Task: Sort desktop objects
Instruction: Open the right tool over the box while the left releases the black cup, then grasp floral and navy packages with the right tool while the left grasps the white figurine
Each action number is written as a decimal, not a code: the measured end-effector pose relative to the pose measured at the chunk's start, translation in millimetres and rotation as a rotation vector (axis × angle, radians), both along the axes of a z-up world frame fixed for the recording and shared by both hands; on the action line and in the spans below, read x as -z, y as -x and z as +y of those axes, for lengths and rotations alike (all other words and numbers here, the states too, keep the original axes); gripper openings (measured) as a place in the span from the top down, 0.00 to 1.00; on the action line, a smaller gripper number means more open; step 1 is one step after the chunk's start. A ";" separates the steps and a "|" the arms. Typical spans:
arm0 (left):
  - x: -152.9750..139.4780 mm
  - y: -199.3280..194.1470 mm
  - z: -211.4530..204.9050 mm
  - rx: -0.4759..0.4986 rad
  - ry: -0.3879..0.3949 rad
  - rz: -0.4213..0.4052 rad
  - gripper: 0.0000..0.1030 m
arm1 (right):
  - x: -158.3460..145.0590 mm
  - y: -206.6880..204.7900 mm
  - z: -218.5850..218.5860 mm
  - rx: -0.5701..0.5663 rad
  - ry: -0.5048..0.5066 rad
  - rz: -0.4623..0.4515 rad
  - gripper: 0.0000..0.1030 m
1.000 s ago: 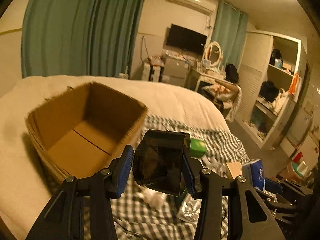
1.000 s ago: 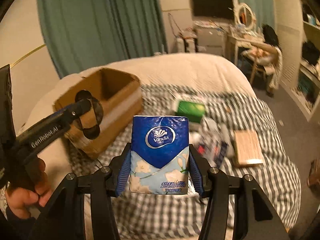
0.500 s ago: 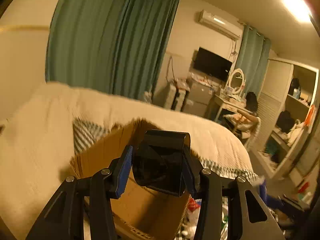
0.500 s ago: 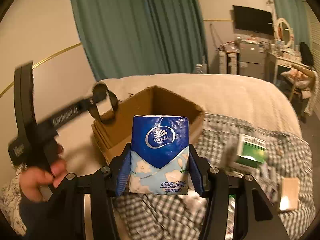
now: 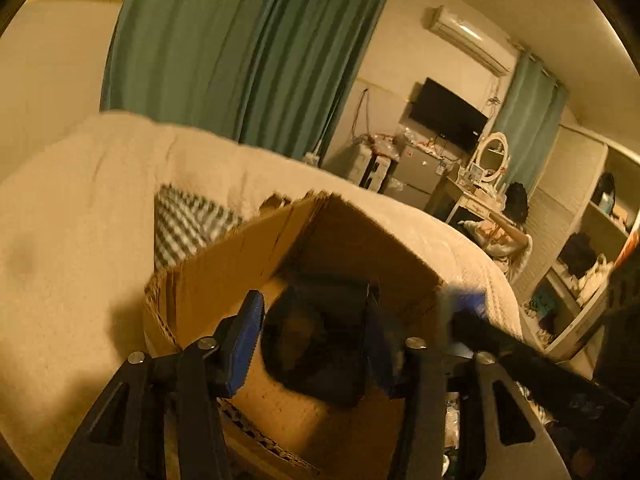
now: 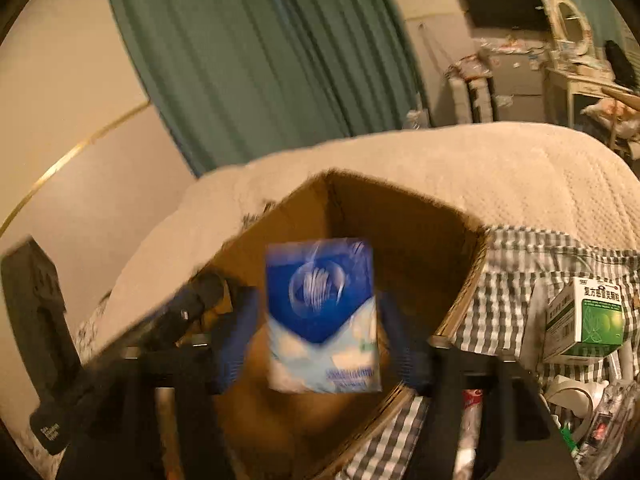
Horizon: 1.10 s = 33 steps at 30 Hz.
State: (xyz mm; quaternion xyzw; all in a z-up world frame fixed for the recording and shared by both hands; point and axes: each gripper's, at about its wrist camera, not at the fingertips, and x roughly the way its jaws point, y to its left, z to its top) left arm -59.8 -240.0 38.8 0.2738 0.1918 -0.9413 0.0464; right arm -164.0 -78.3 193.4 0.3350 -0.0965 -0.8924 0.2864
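A glossy blue-and-white tissue pack (image 6: 322, 316) sits blurred between the right gripper (image 6: 320, 344) fingers – gaps each side, fingers spread – over the corrugated cardboard box (image 6: 404, 216). The left gripper (image 5: 312, 344), also parted, brackets a dark rounded object (image 5: 316, 348) above the box floor – contact unclear.

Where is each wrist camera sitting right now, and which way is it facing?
Left wrist: on the left claw, facing down into the cardboard box; its own fingers flank a dark object.
Right wrist: on the right claw, facing the same box; its own fingers flank a blue tissue pack.
Shared: the box, the green curtain, each other's claw.
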 end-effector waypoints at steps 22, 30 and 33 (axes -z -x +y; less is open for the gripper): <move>15.4 -67.7 166.3 0.194 0.124 -0.023 0.00 | -26.7 -102.1 217.8 0.328 -0.089 0.022 0.13; 80.4 -56.6 198.6 0.214 0.164 -0.162 0.00 | 18.3 -135.2 261.4 0.360 -0.179 -0.011 0.13; 102.1 -47.1 198.5 0.202 0.157 -0.206 0.00 | 40.1 -131.2 274.8 0.370 -0.165 -0.057 0.13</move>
